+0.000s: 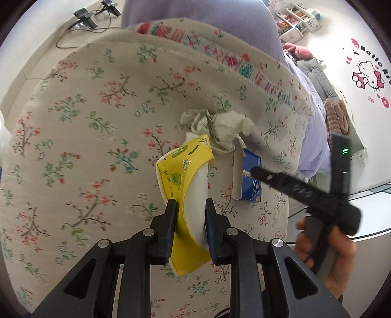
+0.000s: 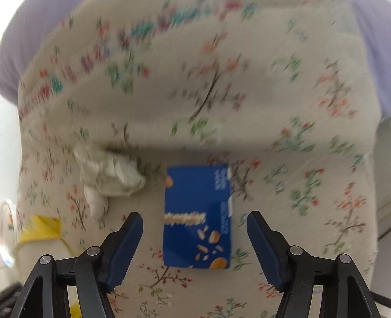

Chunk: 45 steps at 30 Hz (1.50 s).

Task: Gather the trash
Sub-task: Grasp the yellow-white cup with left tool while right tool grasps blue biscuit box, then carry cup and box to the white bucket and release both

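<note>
My left gripper [image 1: 190, 205] is shut on a yellow and white paper wrapper [image 1: 183, 186] and holds it above the floral cushion [image 1: 85, 127]. A crumpled white tissue [image 1: 220, 129] lies on the cushion just beyond it, also in the right wrist view [image 2: 110, 176]. A blue snack box [image 1: 251, 178] lies flat to the right. My right gripper [image 2: 194, 217] is open, its fingers on either side of the blue box [image 2: 198, 215], slightly above it. The right gripper also shows in the left wrist view [image 1: 293, 186]. The yellow wrapper [image 2: 41, 230] shows at the right wrist view's left edge.
The floral cushion has a raised back fold [image 1: 195, 56] behind the trash. A lilac sheet [image 1: 315, 146] lies to the right. A grey bed with brown slippers [image 1: 337, 117] and a white shelf [image 1: 295, 22] stand by the far wall.
</note>
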Each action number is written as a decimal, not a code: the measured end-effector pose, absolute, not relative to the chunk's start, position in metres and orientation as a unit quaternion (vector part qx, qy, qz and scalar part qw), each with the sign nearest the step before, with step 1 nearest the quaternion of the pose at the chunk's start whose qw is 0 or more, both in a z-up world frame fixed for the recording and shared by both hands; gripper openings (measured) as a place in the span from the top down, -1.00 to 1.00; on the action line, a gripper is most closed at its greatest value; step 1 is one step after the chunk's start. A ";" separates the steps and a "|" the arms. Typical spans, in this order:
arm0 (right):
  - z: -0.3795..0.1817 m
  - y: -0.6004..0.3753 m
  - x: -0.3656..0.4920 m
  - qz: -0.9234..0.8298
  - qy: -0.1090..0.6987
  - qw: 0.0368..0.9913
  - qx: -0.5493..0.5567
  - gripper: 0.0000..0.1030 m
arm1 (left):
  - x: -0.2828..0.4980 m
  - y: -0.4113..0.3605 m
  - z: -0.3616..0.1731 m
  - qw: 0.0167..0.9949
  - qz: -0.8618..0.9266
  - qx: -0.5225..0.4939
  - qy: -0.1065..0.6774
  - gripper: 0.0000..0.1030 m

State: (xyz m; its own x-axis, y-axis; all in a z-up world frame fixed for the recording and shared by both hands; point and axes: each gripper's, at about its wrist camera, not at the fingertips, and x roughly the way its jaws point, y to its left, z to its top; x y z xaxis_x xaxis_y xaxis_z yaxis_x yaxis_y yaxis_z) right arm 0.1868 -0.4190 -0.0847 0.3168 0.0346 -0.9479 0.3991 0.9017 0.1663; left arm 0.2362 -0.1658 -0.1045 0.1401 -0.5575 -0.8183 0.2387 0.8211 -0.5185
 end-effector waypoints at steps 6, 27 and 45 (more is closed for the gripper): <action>-0.107 -0.409 0.193 -0.125 0.597 0.773 0.172 -0.46 | 0.241 -0.144 -0.101 0.745 -0.259 -0.140 0.598 0.53; -0.022 -0.371 0.170 -0.040 0.458 0.874 0.159 -0.21 | 0.252 -0.081 -0.080 0.770 -0.220 -0.143 0.582 0.53; -0.041 -0.275 0.182 0.079 0.466 0.871 0.130 -0.21 | 0.294 0.123 -0.047 0.797 -0.092 -0.243 0.545 0.51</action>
State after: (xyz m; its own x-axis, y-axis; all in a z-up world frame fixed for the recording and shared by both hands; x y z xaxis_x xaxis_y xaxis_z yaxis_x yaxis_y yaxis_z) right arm 0.1822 -0.2752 -0.0414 0.5524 0.2602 -0.7920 -0.0169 0.9533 0.3015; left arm 0.2944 0.1230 -0.0469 0.3882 -0.4110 -0.8248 -0.1192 0.8651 -0.4872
